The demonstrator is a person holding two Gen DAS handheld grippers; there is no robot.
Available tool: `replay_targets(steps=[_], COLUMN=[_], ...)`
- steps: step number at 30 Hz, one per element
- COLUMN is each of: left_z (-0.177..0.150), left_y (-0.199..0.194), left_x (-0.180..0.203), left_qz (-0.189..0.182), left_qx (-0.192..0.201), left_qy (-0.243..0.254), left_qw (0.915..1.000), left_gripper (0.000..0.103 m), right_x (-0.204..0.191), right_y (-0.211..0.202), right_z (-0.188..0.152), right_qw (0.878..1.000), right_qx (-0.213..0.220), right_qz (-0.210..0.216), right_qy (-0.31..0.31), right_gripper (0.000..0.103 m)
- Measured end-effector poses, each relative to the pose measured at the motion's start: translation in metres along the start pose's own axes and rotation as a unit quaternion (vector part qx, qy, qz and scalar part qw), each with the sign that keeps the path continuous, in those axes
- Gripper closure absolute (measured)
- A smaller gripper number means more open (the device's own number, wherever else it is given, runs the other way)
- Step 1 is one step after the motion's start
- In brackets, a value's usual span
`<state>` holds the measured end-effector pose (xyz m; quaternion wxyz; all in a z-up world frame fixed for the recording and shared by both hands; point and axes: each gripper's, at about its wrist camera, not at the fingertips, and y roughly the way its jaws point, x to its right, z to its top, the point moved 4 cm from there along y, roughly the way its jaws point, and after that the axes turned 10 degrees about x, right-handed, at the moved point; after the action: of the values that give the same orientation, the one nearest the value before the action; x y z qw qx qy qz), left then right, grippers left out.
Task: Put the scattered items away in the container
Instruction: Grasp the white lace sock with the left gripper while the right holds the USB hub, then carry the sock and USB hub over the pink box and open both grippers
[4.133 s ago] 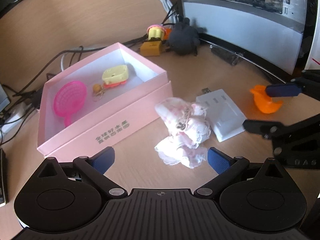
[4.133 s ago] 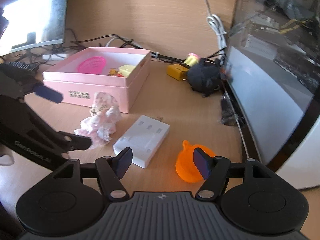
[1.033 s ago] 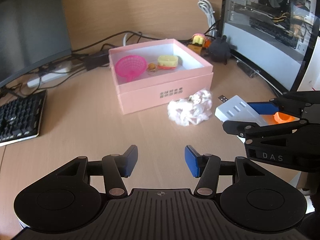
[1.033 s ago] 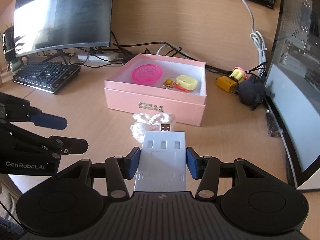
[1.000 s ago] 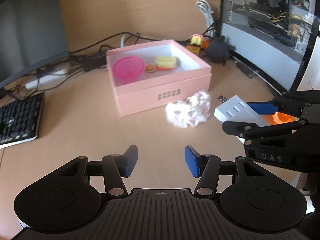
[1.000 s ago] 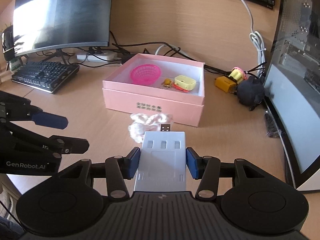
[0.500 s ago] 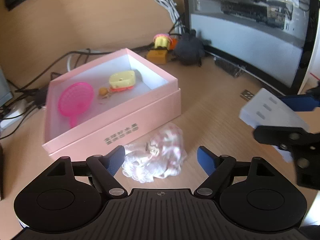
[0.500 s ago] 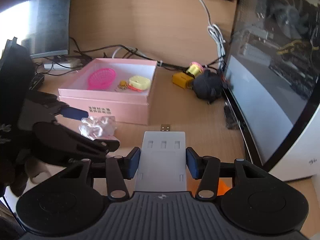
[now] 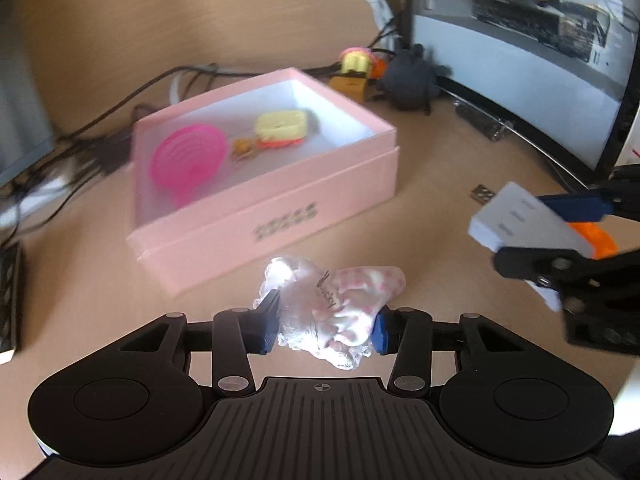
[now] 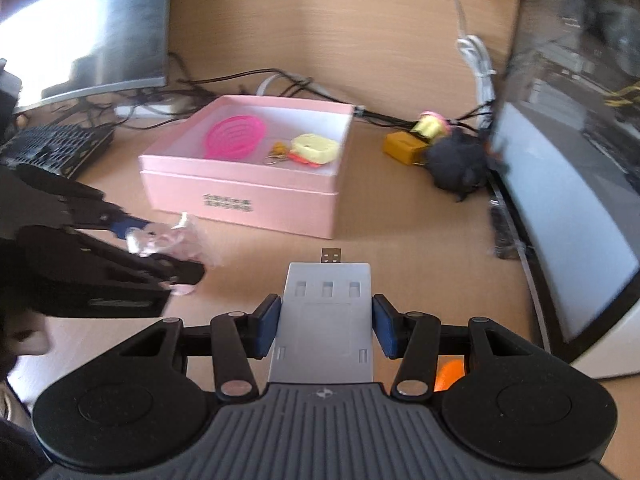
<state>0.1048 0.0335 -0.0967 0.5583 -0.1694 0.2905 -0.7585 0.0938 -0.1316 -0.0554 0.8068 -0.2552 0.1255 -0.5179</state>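
Both grippers are loaded, so this looks like the carry step. The left gripper (image 9: 325, 330) is clamped on the frilly cloth (image 9: 334, 308), just in front of the pink box (image 9: 280, 208). The right gripper (image 10: 325, 327) is pinched on the one white USB hub (image 10: 326, 316), with the box at 11 o'clock. Next move, I'd guess: lift both over the rim and let go. Count: three things in the box, namely a pink strainer (image 9: 188, 162), a yellow toy (image 9: 282, 128) and a small keyring (image 9: 242, 148), plus one orange toy (image 9: 592, 236) left out on the desk.
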Motion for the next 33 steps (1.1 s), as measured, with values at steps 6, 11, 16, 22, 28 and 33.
replay_targets(steps=[6,11,16,22,28,33], left_z=[-0.017,-0.019,-0.011,0.023,0.089,0.138], left_y=[-0.036,-0.052,-0.054,-0.043,-0.017,0.021], left_x=[-0.017,-0.025,-0.03,-0.035,-0.044,-0.076], left_qz=[0.016,0.028,0.037,0.041,0.047,0.052], left_qx=[-0.006,0.002,0.017,0.048,0.094,0.11], left_qy=[-0.034,-0.04,-0.039,-0.038,-0.03,-0.043], left_qw=[0.9993,0.9988,0.9984,0.9973,0.994,0.9916], left_gripper=[0.055,0.055,0.054,0.054,0.054,0.054], right_x=[-0.023,-0.035,-0.04,-0.036,-0.023,-0.005], right_y=[0.007,0.005,0.005,0.016,0.044,0.082], right_z=[0.001,0.006,0.014,0.04,0.092,0.13], right_qw=[0.999,0.998,0.997,0.996,0.993,0.991], right_qx=[-0.003,0.005,0.017,0.041,0.088,0.118], right_qz=[0.036,0.054,0.059,0.057,0.046,0.037], right_qy=[-0.019,-0.03,-0.041,-0.051,-0.058,-0.05], right_gripper=[0.054,0.054,0.054,0.054,0.054,0.054])
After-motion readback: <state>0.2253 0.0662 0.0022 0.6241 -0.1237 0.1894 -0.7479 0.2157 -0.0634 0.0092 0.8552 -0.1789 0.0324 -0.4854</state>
